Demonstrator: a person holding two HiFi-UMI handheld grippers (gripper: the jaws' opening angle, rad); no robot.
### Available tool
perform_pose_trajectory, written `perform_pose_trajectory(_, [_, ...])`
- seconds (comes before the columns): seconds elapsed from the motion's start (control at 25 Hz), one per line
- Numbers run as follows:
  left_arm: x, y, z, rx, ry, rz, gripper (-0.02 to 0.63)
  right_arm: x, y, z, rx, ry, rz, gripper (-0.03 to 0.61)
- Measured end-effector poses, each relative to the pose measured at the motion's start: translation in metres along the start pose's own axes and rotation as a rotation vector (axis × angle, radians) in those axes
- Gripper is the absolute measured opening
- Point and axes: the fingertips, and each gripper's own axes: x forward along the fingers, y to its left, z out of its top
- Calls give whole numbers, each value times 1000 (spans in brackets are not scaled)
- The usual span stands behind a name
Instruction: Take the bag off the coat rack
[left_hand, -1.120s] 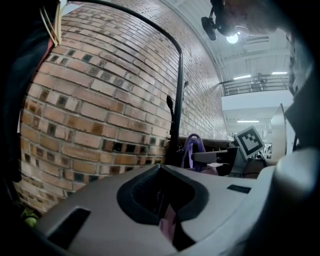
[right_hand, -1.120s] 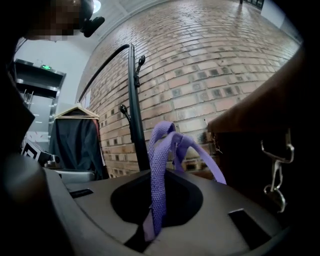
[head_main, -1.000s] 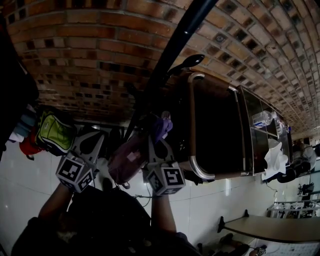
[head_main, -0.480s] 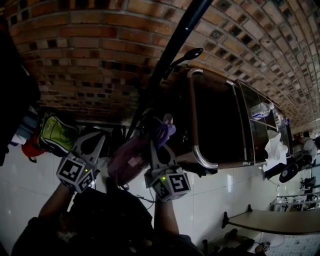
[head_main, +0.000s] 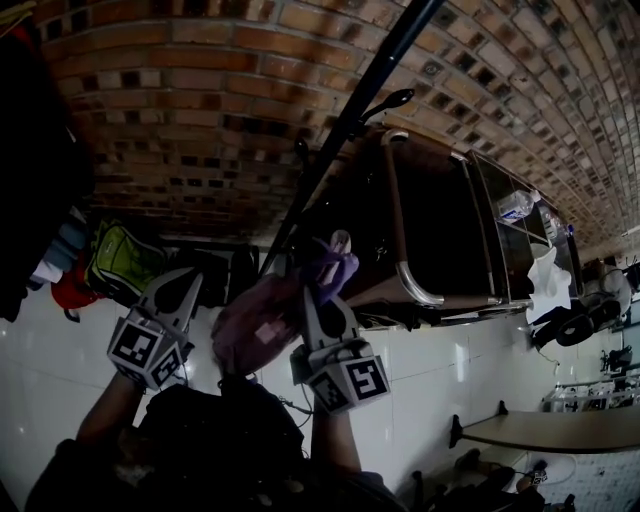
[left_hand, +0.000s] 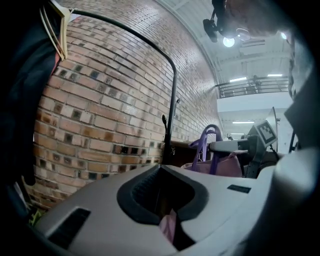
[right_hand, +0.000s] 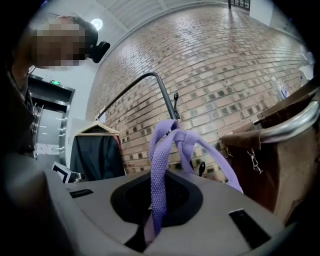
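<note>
Both grippers have carried the bag (head_main: 255, 325) a little away from the rack (head_main: 340, 140) since a second ago, and the hook (head_main: 388, 100) on the rack now sits farther above the straps (head_main: 330, 262). The bag hangs between the two grippers just in front of the rack's lower pole, and it looks already free of the hook. The right gripper (head_main: 318, 300) has its jaws pressed together on one purple strap, which runs up out of them and loops over loose. The left gripper (head_main: 180, 290) is pinched on a thin fold of the bag's pink cloth (left_hand: 167, 227). Both holds look slight, so slipping is the main risk. A quick pull away from the rack could draw the strap through the right jaws, or tug the small fold out of the left ones. The bag would then swing down from whichever hold remains. The loose strap loop stands up on the rack side of the right gripper, so a move back toward the rack or upward could catch it on the hook again. The cart (head_main: 440, 230) stands just beside the rack, and a wide swing that way could snag the loop on its metal rail. Spreading the grippers apart would strain the cloth and pull on both holds.
</note>
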Motion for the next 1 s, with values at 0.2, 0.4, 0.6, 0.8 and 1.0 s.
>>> perform_pose_trajectory(0.2, [-50,-1,-2,0,-1,-1,26,-25,46,9,23,-66,6,32])
perform_pose_trajectory(0.4, [-99,-16,-7,-12,-13,-18,26,-62,91,7,-34,-99,16,32])
perform_pose_trajectory(0.6, [-149,-35,-14,-18,-25,-53,26,-97,146,2,24,-67,6,32])
perform_pose_trajectory(0.8, [-194,-49,-13,-15,-39,-70,26,-129,183,-6,18,-68,3,32])
perform_pose_trajectory(1.0, [-229,-58,-13,-17,-51,-80,26,-152,215,-11,8,-56,3,32])
